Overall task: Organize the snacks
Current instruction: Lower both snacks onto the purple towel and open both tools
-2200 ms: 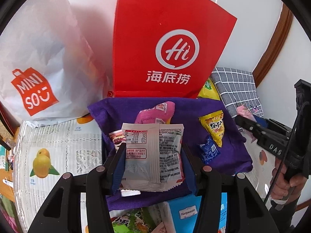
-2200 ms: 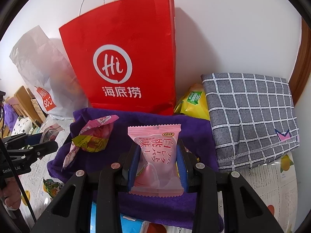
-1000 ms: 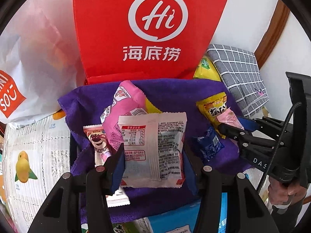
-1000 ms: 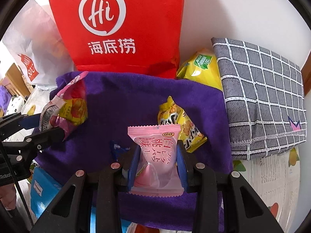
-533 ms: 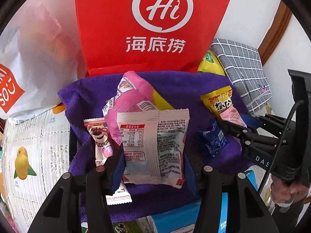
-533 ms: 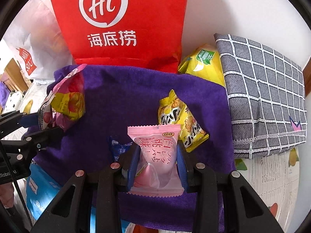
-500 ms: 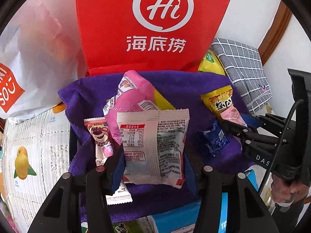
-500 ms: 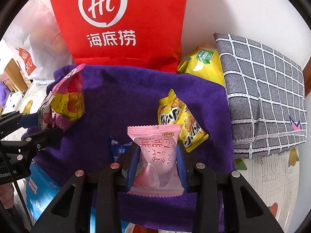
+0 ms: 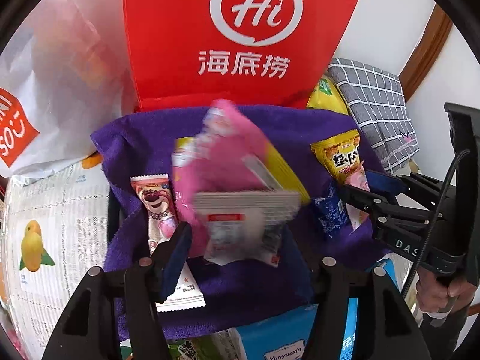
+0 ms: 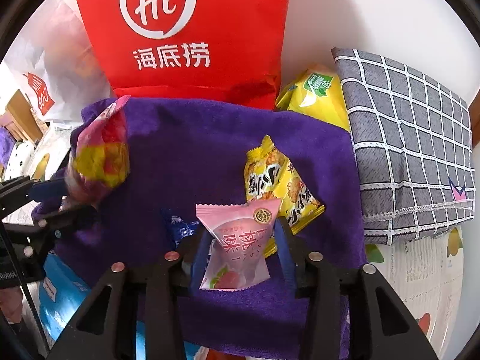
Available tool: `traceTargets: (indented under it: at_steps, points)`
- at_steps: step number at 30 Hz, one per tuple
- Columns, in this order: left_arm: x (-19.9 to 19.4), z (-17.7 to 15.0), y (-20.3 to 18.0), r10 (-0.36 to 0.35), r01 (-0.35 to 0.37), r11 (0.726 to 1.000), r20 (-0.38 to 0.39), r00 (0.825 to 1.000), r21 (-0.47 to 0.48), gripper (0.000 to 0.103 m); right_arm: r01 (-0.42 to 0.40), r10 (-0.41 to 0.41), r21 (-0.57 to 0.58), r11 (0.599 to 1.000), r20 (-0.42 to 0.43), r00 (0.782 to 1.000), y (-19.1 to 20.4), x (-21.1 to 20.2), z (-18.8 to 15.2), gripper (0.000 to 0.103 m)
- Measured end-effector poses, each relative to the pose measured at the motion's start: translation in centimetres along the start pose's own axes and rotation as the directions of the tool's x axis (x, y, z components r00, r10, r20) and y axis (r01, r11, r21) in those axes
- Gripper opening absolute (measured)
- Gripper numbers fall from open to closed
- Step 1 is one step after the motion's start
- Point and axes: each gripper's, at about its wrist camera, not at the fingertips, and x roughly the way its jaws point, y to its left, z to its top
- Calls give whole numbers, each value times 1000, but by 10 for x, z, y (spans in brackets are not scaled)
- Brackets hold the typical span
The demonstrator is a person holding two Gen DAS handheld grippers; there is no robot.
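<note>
My left gripper (image 9: pixel 237 240) hangs over the purple towel (image 9: pixel 144 138) with its jaws opening. The white packet (image 9: pixel 243 225) is a blur slipping out between them, free of the pads, and a pink and yellow packet (image 9: pixel 222 156) blurs just beyond it. My right gripper (image 10: pixel 243 231) is also opening. The pink peach packet (image 10: pixel 240 246) sits tilted between its pads, no longer pinched. From the left wrist, the right gripper (image 9: pixel 360 198) shows at the right edge. From the right wrist, the left gripper (image 10: pixel 39 204) shows at the left edge.
On the towel (image 10: pixel 195 138) lie a yellow snack packet (image 10: pixel 276 180), a small blue packet (image 10: pixel 180 225) and a bear-print packet (image 9: pixel 156 207). A red paper bag (image 9: pixel 240 45) stands behind it, a white bag (image 9: pixel 45 90) to the left, and a grey checked cloth (image 10: pixel 414 138) to the right. A blue box (image 9: pixel 285 339) sits in front.
Both grippers' jaws have spread. The white packet has dropped lower and blurred in the left gripper. The pink peach packet has tipped sideways in the right gripper.
</note>
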Motion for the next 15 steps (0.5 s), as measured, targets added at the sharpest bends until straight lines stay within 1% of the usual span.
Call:
traceTargets:
  at_steps: [4,6,10,15]
  points:
    - [-13,-1,1,-3,3,1000,16,1000,-2,64,-6,6,9,1000,39,999,1,-15,3,61]
    - [-22,-3,1,-4,4,1000,29,1000,-3,65,3,-4,10,1000,62,998,3,-25,5,64]
    - [-43,-8,6,-9,10,1000,55,998,-10,65,-4,-1,48,999,107,994,1,-46,1,65]
    - [-70,-20,9,-28,29,999,80,996,-18,65,0,-12,83,997,138,990,9,-72,-16,65]
